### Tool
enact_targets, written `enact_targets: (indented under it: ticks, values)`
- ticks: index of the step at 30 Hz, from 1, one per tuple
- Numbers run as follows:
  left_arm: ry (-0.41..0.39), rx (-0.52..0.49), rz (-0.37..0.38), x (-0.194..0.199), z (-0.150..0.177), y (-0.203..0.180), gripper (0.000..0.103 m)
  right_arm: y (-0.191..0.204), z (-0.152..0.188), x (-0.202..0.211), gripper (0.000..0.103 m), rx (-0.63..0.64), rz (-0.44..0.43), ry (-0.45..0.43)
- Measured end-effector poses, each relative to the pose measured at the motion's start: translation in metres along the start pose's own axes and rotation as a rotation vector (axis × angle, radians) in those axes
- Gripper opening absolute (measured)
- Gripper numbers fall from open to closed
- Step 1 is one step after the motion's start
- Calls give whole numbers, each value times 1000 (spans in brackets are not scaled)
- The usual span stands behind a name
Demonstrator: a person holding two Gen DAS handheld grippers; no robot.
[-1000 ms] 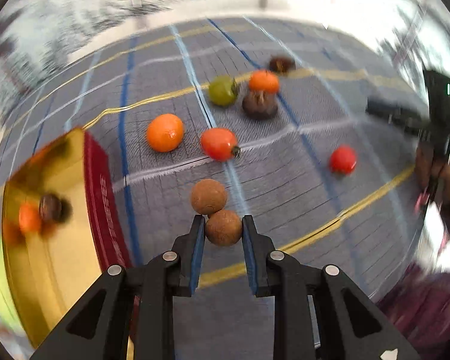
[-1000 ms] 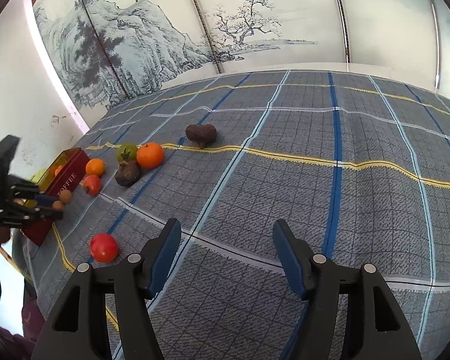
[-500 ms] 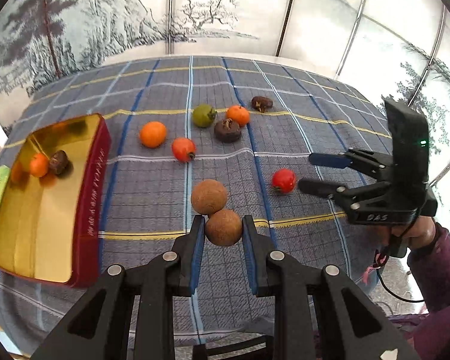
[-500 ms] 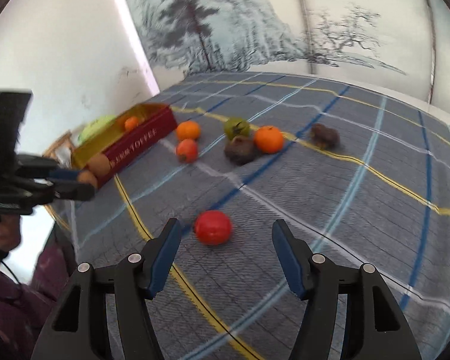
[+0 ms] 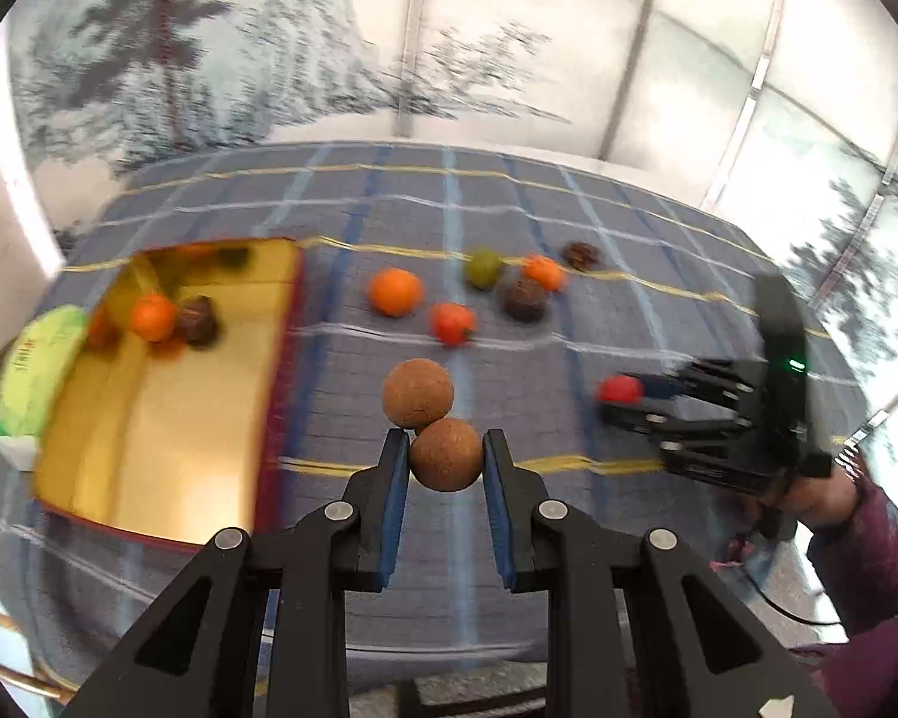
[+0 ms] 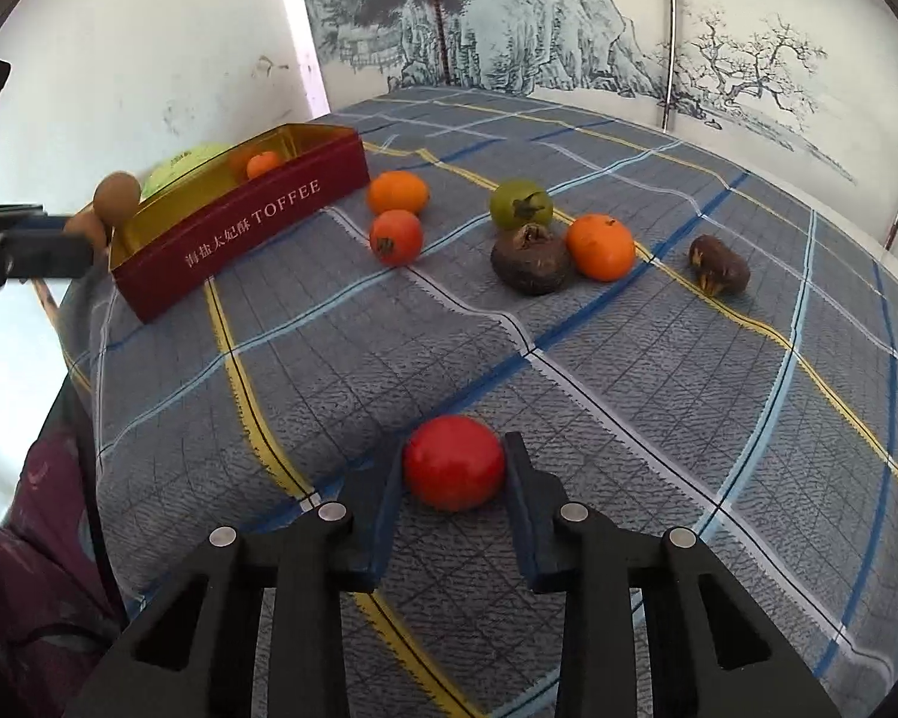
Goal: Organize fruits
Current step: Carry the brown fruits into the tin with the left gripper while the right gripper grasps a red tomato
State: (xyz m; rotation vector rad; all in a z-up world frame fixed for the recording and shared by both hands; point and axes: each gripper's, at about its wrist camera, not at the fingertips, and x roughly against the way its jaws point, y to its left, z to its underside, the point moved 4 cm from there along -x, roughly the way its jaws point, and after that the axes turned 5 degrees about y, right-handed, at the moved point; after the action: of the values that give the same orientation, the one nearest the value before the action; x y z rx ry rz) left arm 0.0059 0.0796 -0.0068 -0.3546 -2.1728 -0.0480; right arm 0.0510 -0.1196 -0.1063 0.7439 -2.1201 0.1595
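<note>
Both grippers clamped on fruit above the plaid cloth.

In the left wrist view, the left gripper [image 5: 446, 458] gripped a brown round fruit [image 5: 447, 453] at lower centre, a second brown fruit [image 5: 418, 392] stuck touching its top. The gold-lined toffee box [image 5: 167, 419] lay at left, holding an orange fruit [image 5: 152, 317] and a dark one [image 5: 199, 318]. In the right wrist view, the right gripper [image 6: 454, 466] had just closed its jaws on the red tomato [image 6: 454, 462] at lower centre, both pads pressed against its sides on the plaid cloth [image 6: 628, 395]. At upper centre lay two oranges [image 6: 397, 192], a smaller red fruit [image 6: 396, 237], a green fruit [image 6: 521, 205] and two dark brown ones [image 6: 530, 260].
</note>
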Motion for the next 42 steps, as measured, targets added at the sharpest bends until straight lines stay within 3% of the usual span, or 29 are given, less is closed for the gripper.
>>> enact_targets:
  ticks: [9,13,26,32,38,42]
  values:
    - [21,82,-204,-21,-12,102,21,-24,-1,15,33,-137,-47,-83]
    - [64,108,-238,-41,-15,136,21,-23,-1,17,33,-141,-52,-94]
    - [48,54,-319,-59,-43,164,21,-24,-1,12,33,-142,-37,-71]
    - [37,81,-351,-65,-59,180,23,-23,-1,11,33,-141,-32,-66]
    - [-22,120,-348,-49,-63,177,49,-23,-1,11,33,-141,-33,-65]
    - [-137,113,-312,-20,-50,144,66,-23,-1,10,33,-141,-28,-61]
